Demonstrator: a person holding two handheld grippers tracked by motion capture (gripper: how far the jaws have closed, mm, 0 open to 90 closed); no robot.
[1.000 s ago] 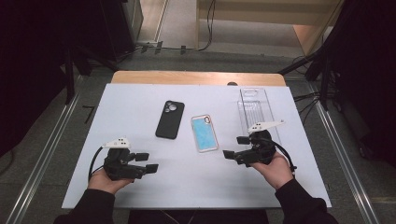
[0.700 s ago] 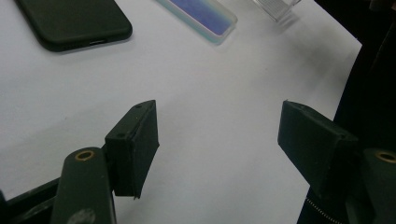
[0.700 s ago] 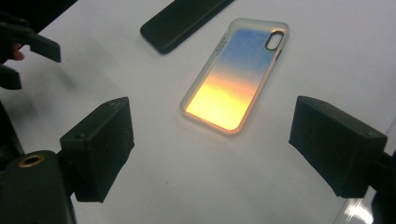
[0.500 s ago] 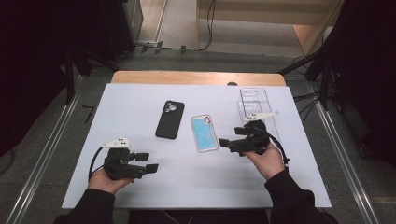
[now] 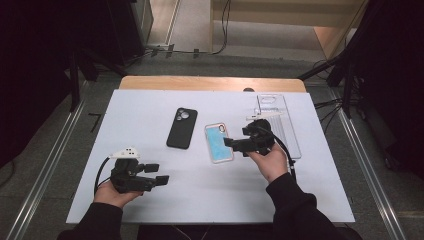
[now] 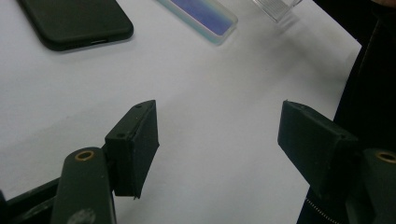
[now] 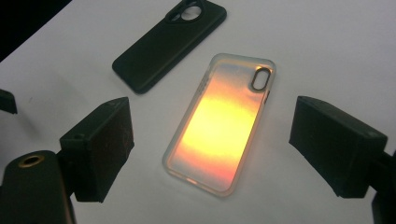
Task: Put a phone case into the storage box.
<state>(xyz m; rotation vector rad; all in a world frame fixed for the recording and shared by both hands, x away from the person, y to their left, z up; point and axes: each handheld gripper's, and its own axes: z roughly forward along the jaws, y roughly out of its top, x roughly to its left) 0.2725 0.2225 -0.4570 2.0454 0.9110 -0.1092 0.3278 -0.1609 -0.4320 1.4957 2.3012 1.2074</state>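
Nearest me, my left gripper [image 5: 159,173] hovers low over the white table [image 5: 150,115] at its near left; its jaws stand well apart with bare table surface between them, and it holds nothing. Farther forward and to the right, my right gripper [image 5: 230,142] points toward the iridescent phone case [image 5: 219,143], which lies flat near the table's middle, camera cut-out at its far end. In the right gripper view that case [image 7: 222,123] sits just ahead of the wide-set jaws and between their lines, but no pad touches it; the grip is empty. Just left of it, apart from it, lies the black phone case [image 5: 182,128], also flat. Farther right, beyond my right hand, a clear phone case [image 5: 278,120] rests by the far right edge. Judged from this layout, the work is at its start: the approach to the iridescent case is under way, while closing on it, lifting it and placing it all remain.
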